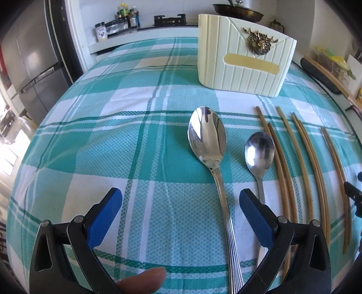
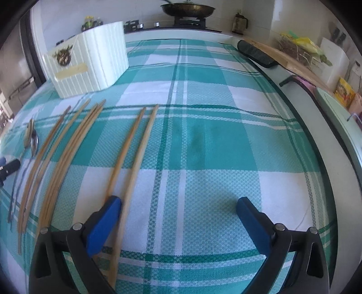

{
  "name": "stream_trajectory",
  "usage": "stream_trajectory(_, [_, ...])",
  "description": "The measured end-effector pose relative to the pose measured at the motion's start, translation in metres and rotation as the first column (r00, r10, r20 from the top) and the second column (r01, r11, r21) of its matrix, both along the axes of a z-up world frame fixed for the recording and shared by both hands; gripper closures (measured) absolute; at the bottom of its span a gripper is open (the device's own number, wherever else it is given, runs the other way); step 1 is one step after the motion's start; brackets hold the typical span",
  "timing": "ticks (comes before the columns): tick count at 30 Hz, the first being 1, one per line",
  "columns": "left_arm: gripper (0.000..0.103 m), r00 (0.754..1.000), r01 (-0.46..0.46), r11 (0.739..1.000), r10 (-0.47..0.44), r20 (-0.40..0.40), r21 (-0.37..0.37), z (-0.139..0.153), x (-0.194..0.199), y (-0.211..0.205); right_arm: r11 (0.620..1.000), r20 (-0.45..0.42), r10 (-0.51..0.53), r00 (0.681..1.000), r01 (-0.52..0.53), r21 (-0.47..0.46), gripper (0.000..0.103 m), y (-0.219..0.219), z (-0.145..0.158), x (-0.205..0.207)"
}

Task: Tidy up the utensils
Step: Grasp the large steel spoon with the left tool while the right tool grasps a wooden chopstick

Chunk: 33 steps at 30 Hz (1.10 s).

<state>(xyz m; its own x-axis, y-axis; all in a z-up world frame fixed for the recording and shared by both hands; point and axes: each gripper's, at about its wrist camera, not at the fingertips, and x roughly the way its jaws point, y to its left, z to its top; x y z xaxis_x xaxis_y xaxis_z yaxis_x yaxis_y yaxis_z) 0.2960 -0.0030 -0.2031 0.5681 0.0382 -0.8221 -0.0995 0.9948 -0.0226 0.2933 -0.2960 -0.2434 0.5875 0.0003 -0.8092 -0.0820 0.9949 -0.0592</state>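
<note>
A large steel spoon point(image 1: 208, 140) and a smaller steel spoon point(image 1: 259, 153) lie side by side on the teal checked tablecloth point(image 1: 135, 140). Several bamboo chopsticks point(image 1: 303, 158) lie to their right. A cream ribbed utensil holder point(image 1: 244, 56) with a gold wreath stands behind them. My left gripper point(image 1: 181, 199) is open, low over the cloth, with the large spoon's handle between its fingers. My right gripper point(image 2: 178, 203) is open over the cloth; a chopstick pair point(image 2: 135, 144) runs beside its left finger point(image 2: 106, 221). The holder point(image 2: 90, 61) and more chopsticks point(image 2: 67, 144) lie to its left.
A stove with a dark pan point(image 2: 187, 10) and a counter with jars point(image 1: 122, 20) stand behind the table. A fridge point(image 1: 29, 61) is at the left. A wooden board point(image 2: 282, 56) and packets point(image 2: 301, 45) lie along the right counter. The table's right edge point(image 2: 316, 126) is close.
</note>
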Motion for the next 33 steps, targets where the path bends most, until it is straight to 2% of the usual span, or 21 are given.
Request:
stream_trajectory(2, [0.0, 1.0, 0.004, 1.0, -0.004, -0.013, 0.007, -0.004, 0.0, -0.001, 1.0, 0.008, 0.001, 1.0, -0.001, -0.027, 0.0, 0.004, -0.001, 0.002])
stream_trajectory(5, [0.0, 1.0, 0.006, 1.0, -0.006, -0.022, -0.021, -0.006, -0.002, 0.006, 1.0, 0.031, -0.005, 1.0, 0.006, -0.031, 0.0, 0.003, -0.002, 0.003])
stream_trajectory(10, [0.0, 1.0, 0.012, 1.0, -0.012, -0.024, -0.012, -0.007, -0.012, 0.028, 0.999, 0.018, -0.017, 1.0, 0.018, -0.034, 0.0, -0.012, 0.0, -0.002])
stream_trajectory(15, [0.0, 0.997, 0.041, 0.999, -0.04, -0.061, 0.002, -0.008, -0.013, 0.042, 0.999, -0.021, -0.018, 1.0, 0.017, -0.042, 0.0, -0.031, 0.001, -0.006])
stream_trajectory(18, [0.0, 0.992, 0.072, 0.997, -0.074, -0.098, -0.026, -0.009, -0.009, 0.047, 0.999, -0.049, 0.005, 0.999, -0.007, -0.045, 0.0, -0.034, 0.002, -0.006])
stream_trajectory(20, [0.0, 0.989, 0.093, 0.996, -0.094, -0.113, -0.018, -0.009, -0.006, 0.045, 0.998, -0.07, 0.043, 0.997, -0.045, -0.036, 0.0, -0.032, 0.002, -0.006])
stream_trajectory(22, [0.0, 0.985, 0.128, 0.992, -0.13, -0.115, -0.02, -0.008, 0.001, 0.04, 0.996, -0.093, 0.091, 0.992, -0.091, -0.004, 0.012, -0.027, 0.002, -0.003])
stream_trajectory(24, [0.0, 0.979, 0.176, 0.984, -0.176, -0.103, -0.005, -0.008, 0.01, 0.032, 0.992, -0.11, 0.126, 0.986, -0.124, 0.023, 0.019, -0.021, 0.003, 0.002])
stream_trajectory(26, [0.002, 0.973, 0.204, 0.979, -0.205, -0.105, -0.016, -0.007, 0.022, 0.026, 0.987, -0.118, 0.163, 0.98, -0.163, 0.011, 0.032, -0.014, 0.006, 0.01])
stream_trajectory(28, [0.006, 0.968, 0.228, 0.973, -0.229, -0.105, -0.022, -0.006, 0.035, 0.02, 0.984, -0.134, 0.176, 0.975, -0.178, 0.002, 0.052, -0.008, 0.01, 0.02])
stream_trajectory(29, [0.009, 0.966, 0.236, 0.972, -0.237, -0.104, -0.019, -0.006, 0.041, 0.018, 0.982, -0.144, 0.187, 0.972, -0.188, 0.007, 0.056, -0.004, 0.011, 0.025])
stream_trajectory(31, [0.015, 0.963, 0.248, 0.968, -0.249, -0.101, -0.031, -0.005, 0.052, 0.012, 0.979, -0.159, 0.202, 0.966, -0.203, 0.011, 0.062, 0.002, 0.012, 0.036])
stream_trajectory(32, [0.022, 0.962, 0.252, 0.967, -0.254, -0.098, -0.03, -0.003, 0.057, 0.011, 0.978, -0.163, 0.206, 0.965, -0.207, 0.01, 0.062, 0.005, 0.012, 0.044])
stream_trajectory(33, [0.034, 0.96, 0.262, 0.965, -0.264, -0.092, -0.035, -0.001, 0.061, 0.009, 0.978, -0.161, 0.208, 0.965, -0.209, 0.011, 0.063, 0.008, 0.013, 0.052])
